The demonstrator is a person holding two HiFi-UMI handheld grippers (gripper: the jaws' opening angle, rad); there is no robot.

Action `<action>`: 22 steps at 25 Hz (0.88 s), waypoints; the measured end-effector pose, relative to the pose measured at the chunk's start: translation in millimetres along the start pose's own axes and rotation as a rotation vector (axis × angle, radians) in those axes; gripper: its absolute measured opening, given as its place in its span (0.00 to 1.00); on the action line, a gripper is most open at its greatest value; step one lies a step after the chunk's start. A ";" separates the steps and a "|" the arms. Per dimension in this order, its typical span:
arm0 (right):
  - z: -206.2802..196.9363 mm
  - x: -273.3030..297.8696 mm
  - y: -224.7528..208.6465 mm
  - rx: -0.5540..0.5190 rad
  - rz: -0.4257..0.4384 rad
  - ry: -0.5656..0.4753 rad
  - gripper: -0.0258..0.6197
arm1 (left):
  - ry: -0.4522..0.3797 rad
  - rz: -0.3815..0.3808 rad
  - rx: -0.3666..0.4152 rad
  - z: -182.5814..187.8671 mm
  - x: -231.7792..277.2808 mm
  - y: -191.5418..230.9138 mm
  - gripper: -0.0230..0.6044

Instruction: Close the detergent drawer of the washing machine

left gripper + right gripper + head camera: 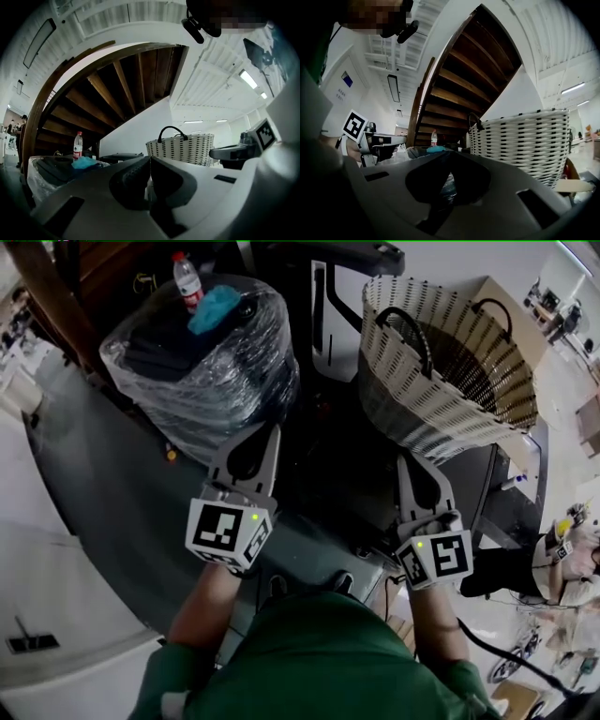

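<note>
Left gripper (pixel 273 435) and right gripper (pixel 406 463), jaws clenched on nothing, hover near a woven basket (pixel 450 371).

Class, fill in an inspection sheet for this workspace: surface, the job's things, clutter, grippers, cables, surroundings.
Surface: dark grey floor; no table seen.
Job's things: washing machine and detergent drawer, nothing seen in any view.
Clutter: woven basket with black handles; plastic-wrapped bundle with a bottle and a blue cloth on top.
Grippers: left gripper and right gripper both held up, jaws together, nothing between them.
Cables: one black cable runs over the floor by the person's right arm.
Surroundings: wooden staircase overhead; a second person at the far right.
</note>
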State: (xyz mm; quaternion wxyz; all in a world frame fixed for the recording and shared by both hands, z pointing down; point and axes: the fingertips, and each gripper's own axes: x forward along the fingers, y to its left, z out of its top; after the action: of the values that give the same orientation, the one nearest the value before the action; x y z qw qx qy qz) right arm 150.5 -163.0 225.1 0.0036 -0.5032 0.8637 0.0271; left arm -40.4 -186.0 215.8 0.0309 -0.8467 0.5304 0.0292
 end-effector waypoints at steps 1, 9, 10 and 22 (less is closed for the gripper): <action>0.3 -1.1 1.5 -0.001 0.001 0.001 0.07 | 0.000 0.003 -0.001 -0.7 -3.2 -0.1 0.07; 4.8 -11.4 9.6 -0.001 0.002 -0.010 0.07 | 0.025 0.017 -0.017 -9.0 -16.9 -2.7 0.07; 4.7 -12.7 10.2 0.001 0.003 -0.010 0.07 | 0.027 0.018 -0.018 -9.4 -17.8 -3.2 0.07; -2.1 -29.9 9.9 0.020 0.005 -0.002 0.07 | 0.045 0.018 -0.024 -13.4 -25.6 -16.2 0.07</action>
State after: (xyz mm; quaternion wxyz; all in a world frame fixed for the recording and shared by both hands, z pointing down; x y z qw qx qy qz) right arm 156.7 -132.3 228.7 0.0096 -0.5008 0.8653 0.0188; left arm -36.7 -157.1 231.5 0.0085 -0.8426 0.5382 0.0169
